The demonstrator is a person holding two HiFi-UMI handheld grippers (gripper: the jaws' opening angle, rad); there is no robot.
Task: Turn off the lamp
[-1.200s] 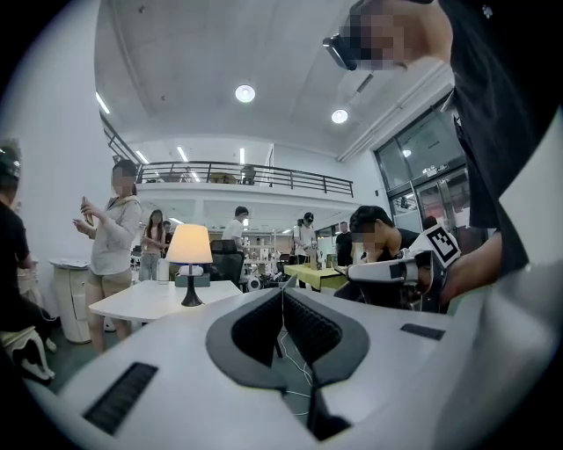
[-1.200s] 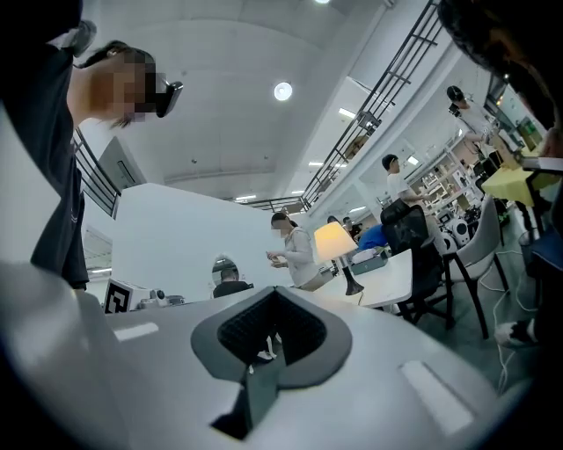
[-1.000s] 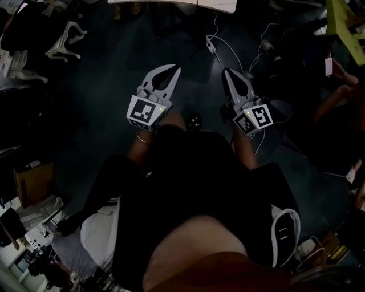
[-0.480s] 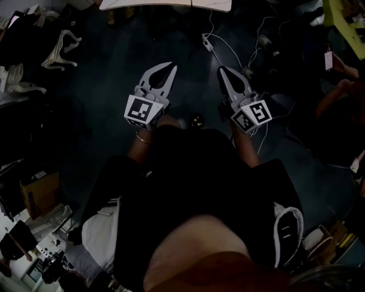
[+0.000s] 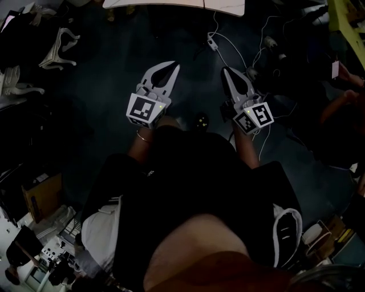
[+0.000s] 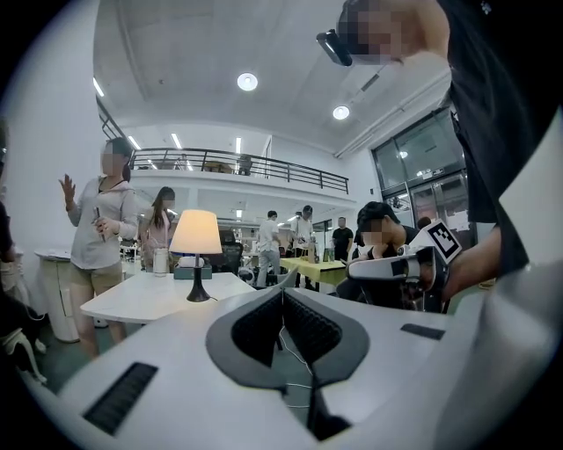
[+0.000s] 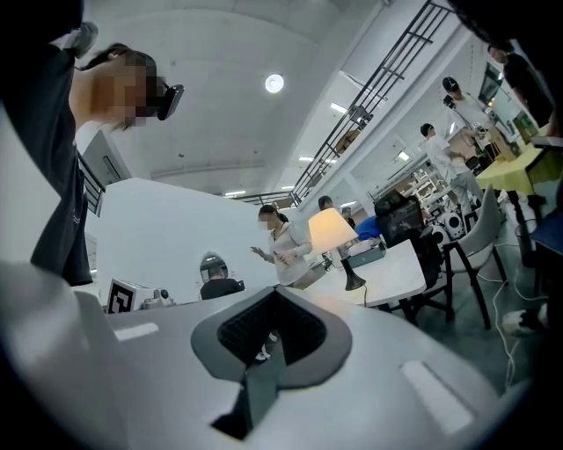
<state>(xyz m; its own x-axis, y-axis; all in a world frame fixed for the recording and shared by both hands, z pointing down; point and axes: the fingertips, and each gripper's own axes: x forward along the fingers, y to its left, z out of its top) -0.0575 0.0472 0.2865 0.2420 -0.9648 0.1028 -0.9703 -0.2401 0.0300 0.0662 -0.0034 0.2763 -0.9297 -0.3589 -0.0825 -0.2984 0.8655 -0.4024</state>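
Note:
The lamp [image 6: 195, 254] stands lit on a white table [image 6: 141, 303], with a cream shade on a dark stem. In the right gripper view the lamp [image 7: 335, 232] glows on the same table [image 7: 400, 272], well ahead of the jaws. In the head view only the table's edge [image 5: 171, 3] shows, at the top. A white cable with an inline switch [image 5: 212, 43] runs across the dark floor. My left gripper [image 5: 173, 64] and right gripper [image 5: 226, 71] are held side by side over the floor, short of the table. Both are shut and hold nothing. The left gripper's tips [image 6: 283, 290] meet, and so do the right gripper's [image 7: 273, 290].
A person [image 6: 98, 237] stands at the table's left, and others stand or sit behind it. A dark chair [image 7: 462, 250] is at the table. White hangers [image 5: 57, 48] lie on the floor at the left. More cables [image 5: 268, 48] and a yellow-green table [image 5: 348, 23] are at the right.
Both grippers have moved a little forward toward the table, whose edge now shows wider at the top of the head view. Both stay shut.

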